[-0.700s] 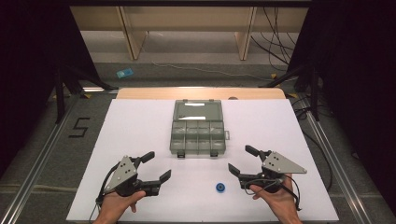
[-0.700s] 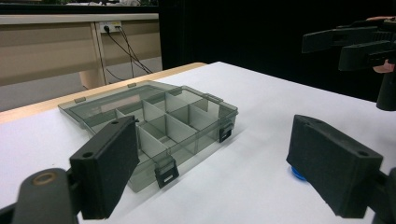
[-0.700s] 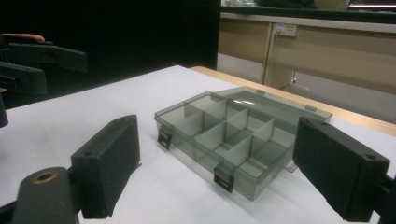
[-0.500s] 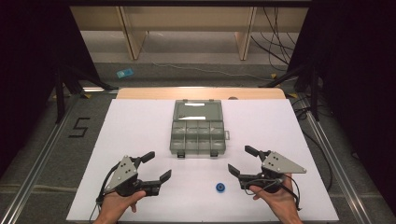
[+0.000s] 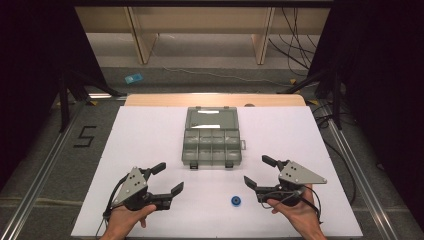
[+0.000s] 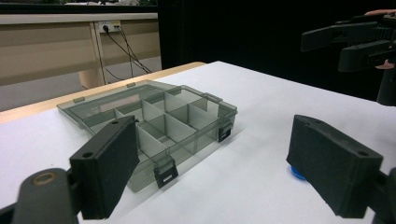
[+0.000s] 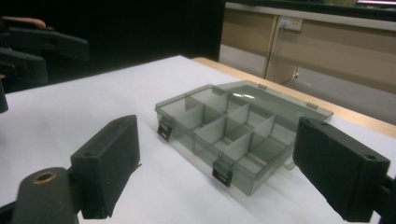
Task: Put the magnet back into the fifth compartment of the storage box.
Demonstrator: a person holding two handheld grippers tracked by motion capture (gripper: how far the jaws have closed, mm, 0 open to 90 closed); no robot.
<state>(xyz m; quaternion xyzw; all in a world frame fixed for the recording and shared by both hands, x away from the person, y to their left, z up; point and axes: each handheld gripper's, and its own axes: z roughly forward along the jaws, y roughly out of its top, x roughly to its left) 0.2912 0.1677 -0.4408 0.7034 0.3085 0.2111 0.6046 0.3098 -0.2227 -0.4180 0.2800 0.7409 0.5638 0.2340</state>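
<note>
On the white table, two released grippers flank one blue ring below one compartment box.

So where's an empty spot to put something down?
Bare white table lies left and right of the grey compartment box. The near middle is crowded: the blue ring sits between the left gripper and right gripper.

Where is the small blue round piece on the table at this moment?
In the high view, the blue round piece lies on the white table near its front edge, between the left gripper and the right gripper, in front of the open grey compartment box.
</note>
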